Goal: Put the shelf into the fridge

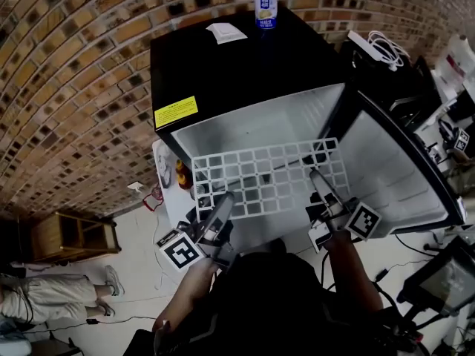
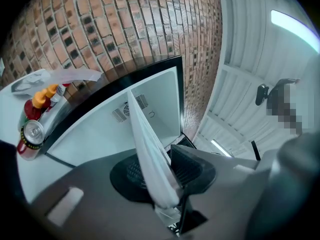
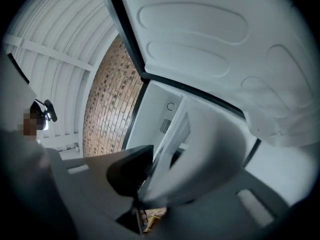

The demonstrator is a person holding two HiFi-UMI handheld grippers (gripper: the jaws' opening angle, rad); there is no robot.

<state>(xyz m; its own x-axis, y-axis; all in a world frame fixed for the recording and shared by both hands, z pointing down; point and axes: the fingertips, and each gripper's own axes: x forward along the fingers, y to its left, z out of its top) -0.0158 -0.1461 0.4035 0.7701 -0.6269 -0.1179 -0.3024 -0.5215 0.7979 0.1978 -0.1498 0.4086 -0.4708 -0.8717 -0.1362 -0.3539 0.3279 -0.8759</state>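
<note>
A white wire-grid shelf (image 1: 267, 176) lies level at the mouth of the black mini fridge (image 1: 223, 73), its far edge just inside the white cavity. My left gripper (image 1: 223, 202) is shut on the shelf's near left edge. My right gripper (image 1: 319, 180) is shut on its near right edge. In the left gripper view the shelf (image 2: 150, 149) runs edge-on between the jaws of the left gripper (image 2: 162, 176) toward the fridge interior (image 2: 115, 129). In the right gripper view the shelf (image 3: 172, 149) is pinched in the right gripper (image 3: 157, 176) under the open door (image 3: 210, 49).
The fridge door (image 1: 401, 162) stands open at the right. A drink can (image 1: 265, 2) and a paper (image 1: 226, 32) sit on the fridge top. Bottles (image 2: 40, 101) and a can (image 2: 32, 134) stand left of the fridge. A wooden rack (image 1: 70, 236) and a person's legs (image 1: 44, 291) are at lower left.
</note>
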